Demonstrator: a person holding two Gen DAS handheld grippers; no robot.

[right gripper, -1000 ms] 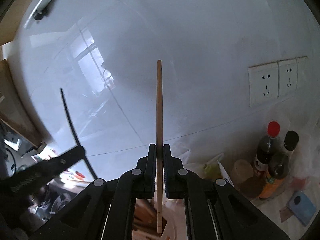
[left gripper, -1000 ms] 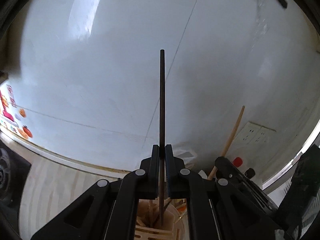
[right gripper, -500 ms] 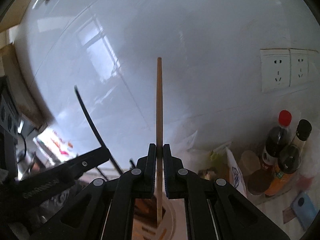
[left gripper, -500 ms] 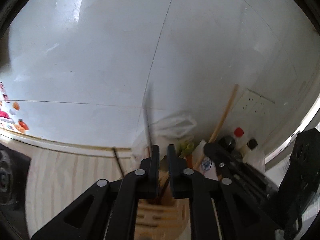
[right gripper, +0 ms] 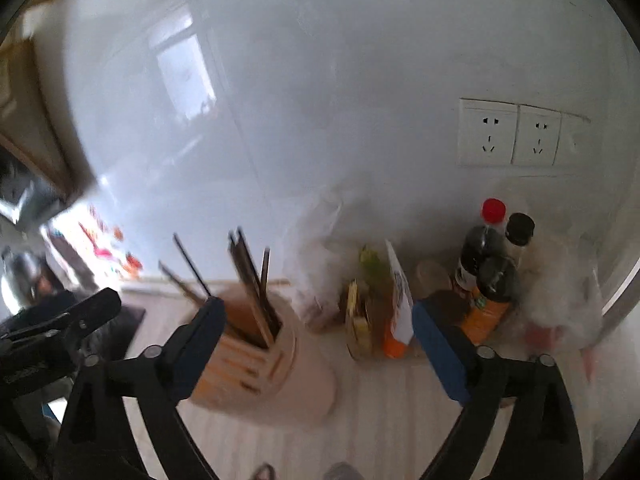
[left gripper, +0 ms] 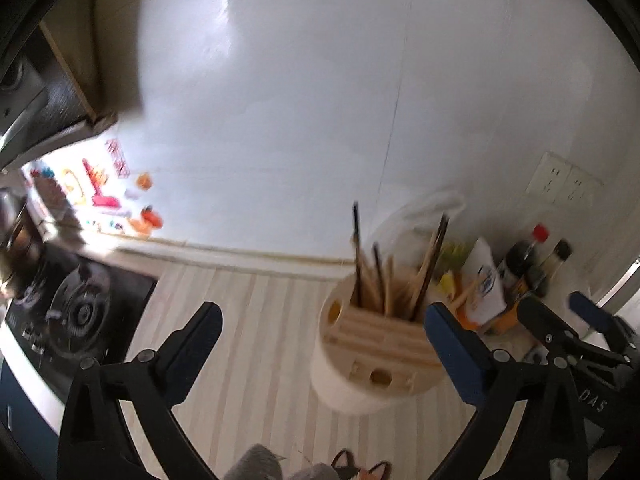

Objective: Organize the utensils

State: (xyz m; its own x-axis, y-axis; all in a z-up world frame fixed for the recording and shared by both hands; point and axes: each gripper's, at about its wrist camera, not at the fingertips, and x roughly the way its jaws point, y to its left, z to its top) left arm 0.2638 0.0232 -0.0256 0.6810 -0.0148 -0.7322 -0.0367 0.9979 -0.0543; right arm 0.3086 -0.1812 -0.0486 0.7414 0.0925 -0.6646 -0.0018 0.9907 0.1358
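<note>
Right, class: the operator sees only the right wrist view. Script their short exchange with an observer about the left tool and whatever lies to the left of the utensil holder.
Operator: From the right wrist view I only catch the left tool from the side. Is it holding a chopstick?
Observer: No. The left tool is opening with nothing between its pads. The chopsticks stand in the utensil holder beyond it.
Operator: And what lies to the left of the holder?
Observer: A black gas stove with a round burner, set into the striped countertop.
</note>
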